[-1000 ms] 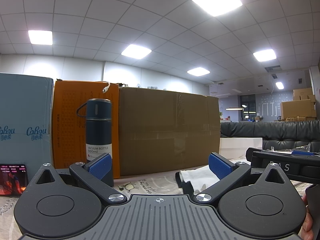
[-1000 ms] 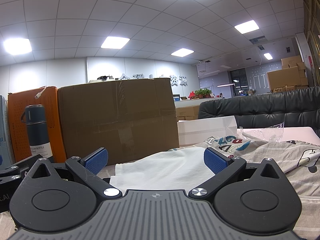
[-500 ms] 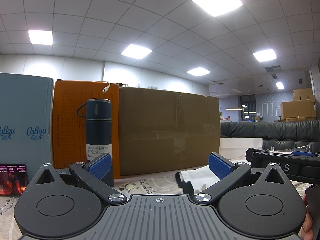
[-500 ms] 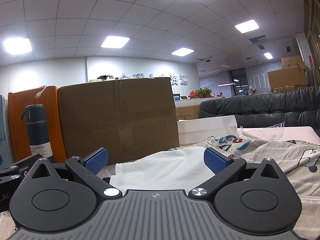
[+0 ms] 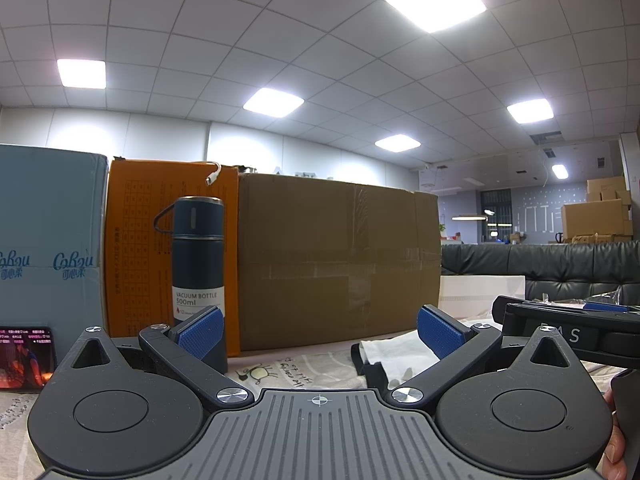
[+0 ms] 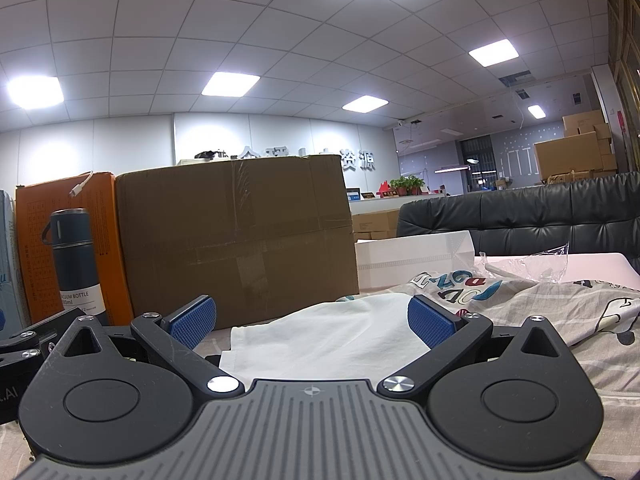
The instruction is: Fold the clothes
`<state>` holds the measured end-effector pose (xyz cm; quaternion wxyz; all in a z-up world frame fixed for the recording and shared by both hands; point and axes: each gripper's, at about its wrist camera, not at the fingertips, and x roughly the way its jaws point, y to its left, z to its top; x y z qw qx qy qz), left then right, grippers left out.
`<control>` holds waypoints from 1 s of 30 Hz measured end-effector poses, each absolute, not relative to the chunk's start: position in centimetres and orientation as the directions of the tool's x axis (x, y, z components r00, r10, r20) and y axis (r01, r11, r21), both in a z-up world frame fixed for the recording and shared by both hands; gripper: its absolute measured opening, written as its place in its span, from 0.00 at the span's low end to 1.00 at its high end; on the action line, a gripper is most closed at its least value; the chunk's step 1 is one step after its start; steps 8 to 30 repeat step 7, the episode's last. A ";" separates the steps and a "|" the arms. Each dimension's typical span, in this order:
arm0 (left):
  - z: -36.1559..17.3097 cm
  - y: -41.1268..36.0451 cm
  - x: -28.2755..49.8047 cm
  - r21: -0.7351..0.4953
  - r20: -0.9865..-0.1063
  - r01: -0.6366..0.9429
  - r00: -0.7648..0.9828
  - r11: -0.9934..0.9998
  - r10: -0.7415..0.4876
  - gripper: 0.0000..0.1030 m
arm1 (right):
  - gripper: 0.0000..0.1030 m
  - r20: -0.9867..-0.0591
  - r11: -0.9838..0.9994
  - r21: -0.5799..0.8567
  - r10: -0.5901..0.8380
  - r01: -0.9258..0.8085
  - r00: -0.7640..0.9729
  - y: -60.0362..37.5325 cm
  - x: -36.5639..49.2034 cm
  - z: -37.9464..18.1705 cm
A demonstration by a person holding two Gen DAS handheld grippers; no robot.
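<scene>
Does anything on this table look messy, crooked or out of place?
Little stands out. A crumpled clear plastic wrapper lies loose at the far right, and a white cable end dangles over the orange box. The white garment lies rumpled on the printed sheet, not yet folded. The dark blue vacuum bottle stands upright.

Black left gripper [image 5: 319,330], blue textured pads [image 5: 198,330], silver screws, ribbed grey base

vacuum bottle [image 5: 197,276] upright | brown carton [image 5: 336,264] behind | phone [image 5: 25,356] (screen lit)
</scene>
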<state>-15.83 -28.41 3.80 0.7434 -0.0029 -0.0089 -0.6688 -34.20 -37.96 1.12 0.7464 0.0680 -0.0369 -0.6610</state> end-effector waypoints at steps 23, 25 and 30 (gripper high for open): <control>3.8 -28.4 -15.8 0.007 0.019 0.995 0.102 0.102 -0.995 1.00 | 1.00 -0.035 0.117 0.150 -0.992 0.982 0.123 -37.9 -34.2 1.1; 3.8 -28.4 -15.8 0.007 0.019 0.995 0.102 0.102 -0.995 1.00 | 1.00 -0.035 0.117 0.150 -0.992 0.982 0.123 -37.9 -34.2 1.1; 3.8 -28.4 -15.8 0.007 0.019 0.995 0.102 0.102 -0.995 1.00 | 1.00 -0.035 0.117 0.150 -0.992 0.982 0.123 -37.9 -34.2 1.1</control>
